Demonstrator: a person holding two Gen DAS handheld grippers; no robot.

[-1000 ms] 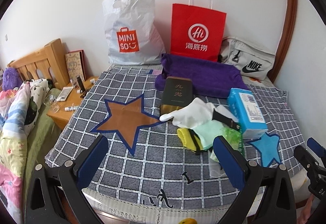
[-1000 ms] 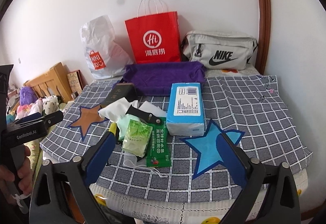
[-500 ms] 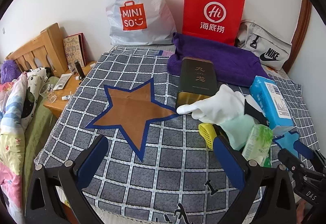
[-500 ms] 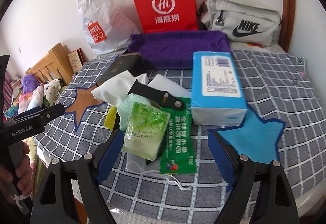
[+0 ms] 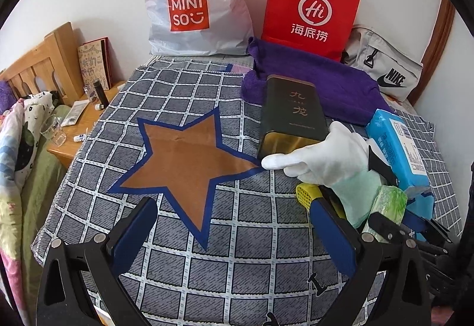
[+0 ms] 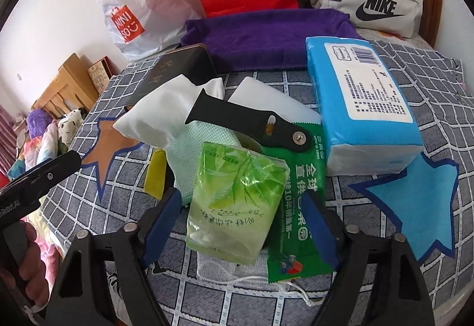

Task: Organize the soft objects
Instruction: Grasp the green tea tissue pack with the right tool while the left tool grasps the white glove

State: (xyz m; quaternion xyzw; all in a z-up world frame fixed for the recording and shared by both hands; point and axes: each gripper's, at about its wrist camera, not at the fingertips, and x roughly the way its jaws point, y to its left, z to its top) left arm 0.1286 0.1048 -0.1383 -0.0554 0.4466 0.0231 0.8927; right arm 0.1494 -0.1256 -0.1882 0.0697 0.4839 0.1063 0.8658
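Both grippers have come down toward the heap of small things on the bed (image 6: 414, 83), and the right gripper (image 6: 243, 216) has dropped furthest, so the green tissue pack (image 6: 234, 198) now sits between its closing jaws, the pads not yet visibly pressing it. The left gripper (image 5: 237, 225) hangs with jaws released and empty over the brown star, left of the white glove (image 5: 323, 157). This looks like the first pick: a soft pack from the near edge of the pile.
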